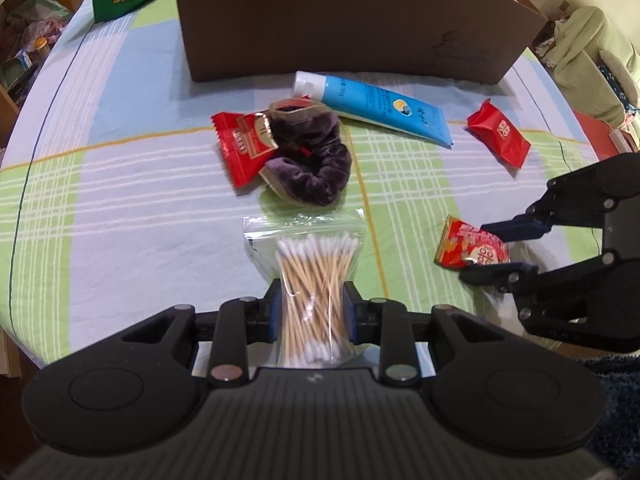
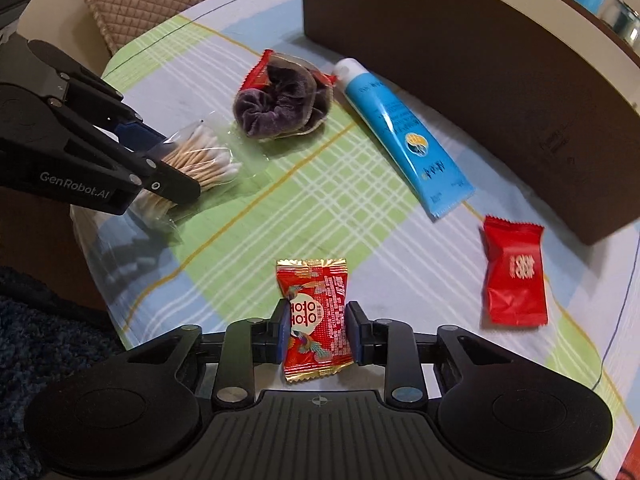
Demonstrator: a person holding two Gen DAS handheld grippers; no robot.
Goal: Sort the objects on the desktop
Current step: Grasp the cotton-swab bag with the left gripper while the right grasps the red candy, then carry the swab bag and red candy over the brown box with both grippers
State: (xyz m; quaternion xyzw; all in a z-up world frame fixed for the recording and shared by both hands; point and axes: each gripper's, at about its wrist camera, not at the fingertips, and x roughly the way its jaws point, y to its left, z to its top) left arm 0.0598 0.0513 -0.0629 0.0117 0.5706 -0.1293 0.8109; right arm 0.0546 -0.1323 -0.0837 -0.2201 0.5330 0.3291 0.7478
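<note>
The left gripper (image 1: 311, 306) has its fingers clenched on a clear bag of swabs (image 1: 314, 280) at the near edge of the checked surface (image 1: 120, 208). Beyond lies a purple scrunchie (image 1: 310, 160), half hiding a red packet (image 1: 244, 146). A blue tube (image 1: 380, 106) lies before a cardboard box (image 1: 352, 20), its top cut off. Another red packet (image 1: 500, 138) lies apart. The right gripper (image 2: 316, 330) grips a red candy (image 2: 316, 320).

Purple scrunchie (image 1: 310, 156) hides part of 1 red snack packet (image 1: 244, 146); cardboard box (image 1: 352, 16) top cropped.
</note>
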